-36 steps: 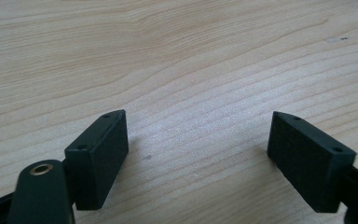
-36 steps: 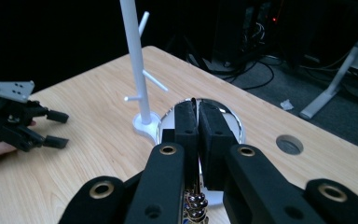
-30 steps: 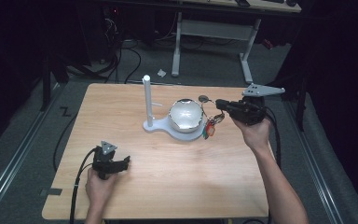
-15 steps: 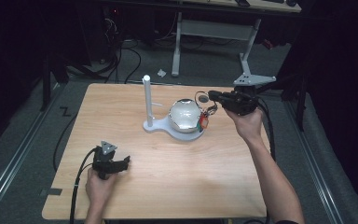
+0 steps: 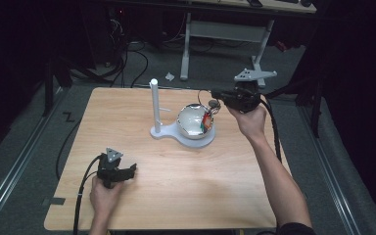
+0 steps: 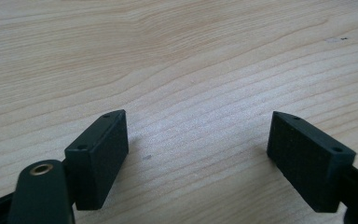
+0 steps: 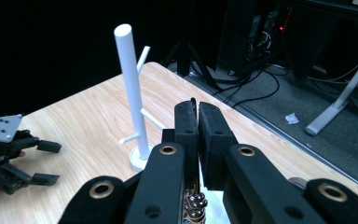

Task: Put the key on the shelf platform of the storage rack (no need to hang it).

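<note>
Near the front left corner of the wooden table (image 5: 186,196), the left gripper (image 5: 125,172) rests in the person's left hand (image 5: 104,195), low over the wood. In its own view its jaws stand wide apart with bare wood grain between them; they hold nothing.

Across the table, the right gripper (image 5: 214,93) is held up in the right hand (image 5: 247,117) above the far right part of the tabletop, its grey three-cornered plate (image 5: 254,75) on top. In the right gripper view its jaws (image 7: 198,123) are pressed together, and a thin dark strand seems to be pinched at their tips, though it is too small to be sure. Directly below those jaws hangs a cluster of small shiny beads (image 7: 193,203).

Just beneath and slightly left of the right gripper in the high view sits a shiny round bowl (image 5: 192,120) on a white base (image 5: 176,134), with colourful bits at its right edge. Beyond the closed jaws rises a white upright post (image 7: 131,88) with short side pegs, standing on that same base.
</note>
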The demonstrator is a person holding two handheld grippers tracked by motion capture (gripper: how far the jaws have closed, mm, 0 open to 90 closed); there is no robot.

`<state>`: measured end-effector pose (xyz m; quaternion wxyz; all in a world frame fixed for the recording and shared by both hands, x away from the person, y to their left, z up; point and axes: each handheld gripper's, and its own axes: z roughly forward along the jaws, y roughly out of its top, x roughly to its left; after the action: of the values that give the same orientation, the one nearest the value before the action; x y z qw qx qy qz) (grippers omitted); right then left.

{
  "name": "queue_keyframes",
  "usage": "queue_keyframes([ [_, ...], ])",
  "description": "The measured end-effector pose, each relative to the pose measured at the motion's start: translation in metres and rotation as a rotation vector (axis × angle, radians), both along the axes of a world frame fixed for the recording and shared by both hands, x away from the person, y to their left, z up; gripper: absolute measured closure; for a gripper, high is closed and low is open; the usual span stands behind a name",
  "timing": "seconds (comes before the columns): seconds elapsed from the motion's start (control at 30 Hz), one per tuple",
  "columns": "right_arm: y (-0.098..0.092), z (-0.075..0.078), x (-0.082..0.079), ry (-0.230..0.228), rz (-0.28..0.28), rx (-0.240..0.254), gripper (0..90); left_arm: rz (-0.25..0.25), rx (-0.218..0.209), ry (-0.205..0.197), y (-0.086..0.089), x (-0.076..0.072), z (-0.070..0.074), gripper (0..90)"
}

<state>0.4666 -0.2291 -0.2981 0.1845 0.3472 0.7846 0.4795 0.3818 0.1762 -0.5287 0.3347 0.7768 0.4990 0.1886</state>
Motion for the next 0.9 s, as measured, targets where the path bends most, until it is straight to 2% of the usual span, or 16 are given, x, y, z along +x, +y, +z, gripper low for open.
queue_keyframes([
  [0.27, 0.004, -0.007, 0.011, 0.009, -0.02, -0.013, 87.7, 0.0, -0.001, 0.0, 0.0, 0.0, 0.0, 20.8],
  [0.47, 0.009, -0.021, 0.021, 0.029, -0.039, -0.037, 87.8, -0.001, 0.0, 0.001, 0.0, 0.0, 0.0, 20.8],
  [0.9, 0.017, -0.039, 0.029, 0.043, -0.047, -0.059, 87.7, 0.0, 0.0, 0.0, 0.0, 0.0, 0.0, 20.9],
])
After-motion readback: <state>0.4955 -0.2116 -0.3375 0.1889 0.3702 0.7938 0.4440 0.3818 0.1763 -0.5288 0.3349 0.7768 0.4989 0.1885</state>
